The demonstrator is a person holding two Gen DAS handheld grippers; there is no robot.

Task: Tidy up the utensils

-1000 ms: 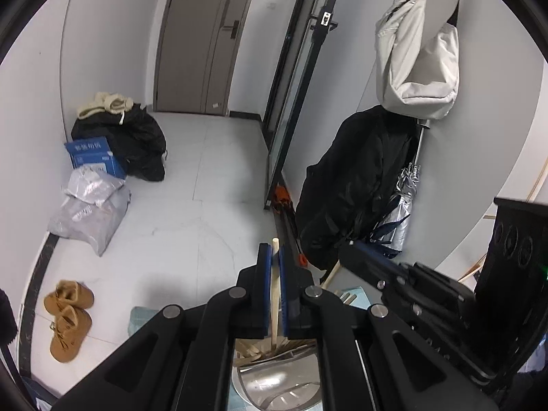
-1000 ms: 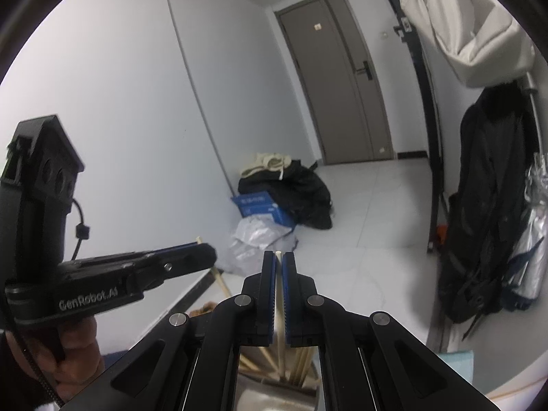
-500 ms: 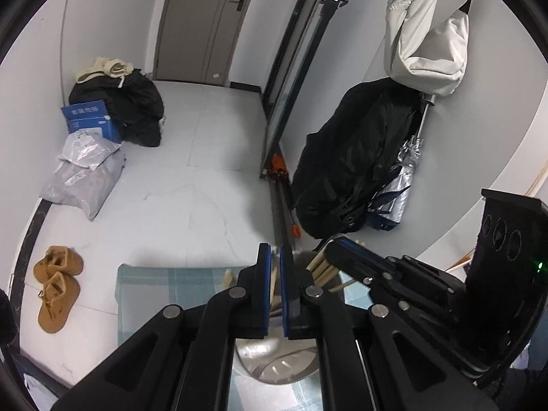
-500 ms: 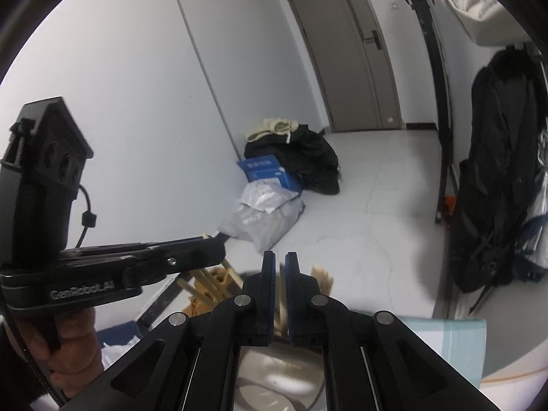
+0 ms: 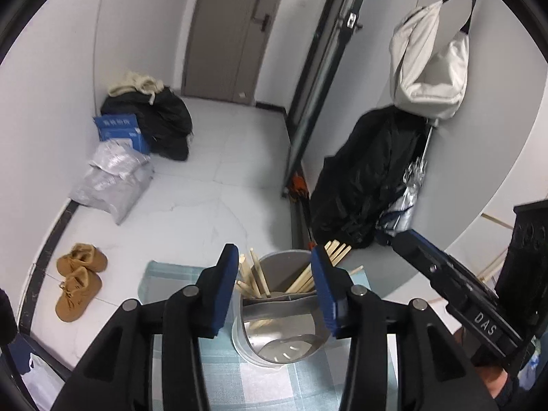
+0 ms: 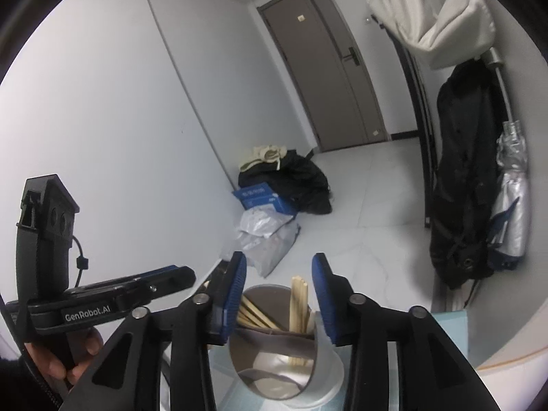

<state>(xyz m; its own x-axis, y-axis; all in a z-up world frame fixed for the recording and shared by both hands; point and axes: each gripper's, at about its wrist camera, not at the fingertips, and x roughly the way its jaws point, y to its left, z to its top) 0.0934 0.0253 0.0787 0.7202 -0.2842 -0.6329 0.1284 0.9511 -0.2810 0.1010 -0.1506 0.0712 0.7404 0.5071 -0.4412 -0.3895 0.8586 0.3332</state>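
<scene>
Our left gripper [image 5: 274,286] and right gripper [image 6: 278,293] both have their jaws parted to a middling width; the jaws have just been opening, and nothing is pinched between the blue ribbed pads of either one. Both hover above the round stainless-steel utensil holder [image 5: 279,308], which stands on the pale green checked cloth [image 5: 239,376] at six o'clock in each wrist view.

The pale wooden chopsticks [image 5: 255,279] already stand in the far compartments behind the holder's grey divider: one bundle fans toward eleven o'clock, another leans toward one o'clock. The near compartment looks empty, showing only a perforated metal floor and mirror-like walls.

We judge the step in hand to be the release and withdrawal after dropping sticks in. To do it well, we should lift each gripper along the line of the chopsticks rather than sideways, so the pads do not catch a tip and lever the bundle out. The sticks are light, smooth and slender, so they shift at any nudge; the polished holder is rigid and may slide on the soft cloth if bumped. We should keep the two grippers apart as we back off, since the left one sits near nine o'clock in the right wrist view.
</scene>
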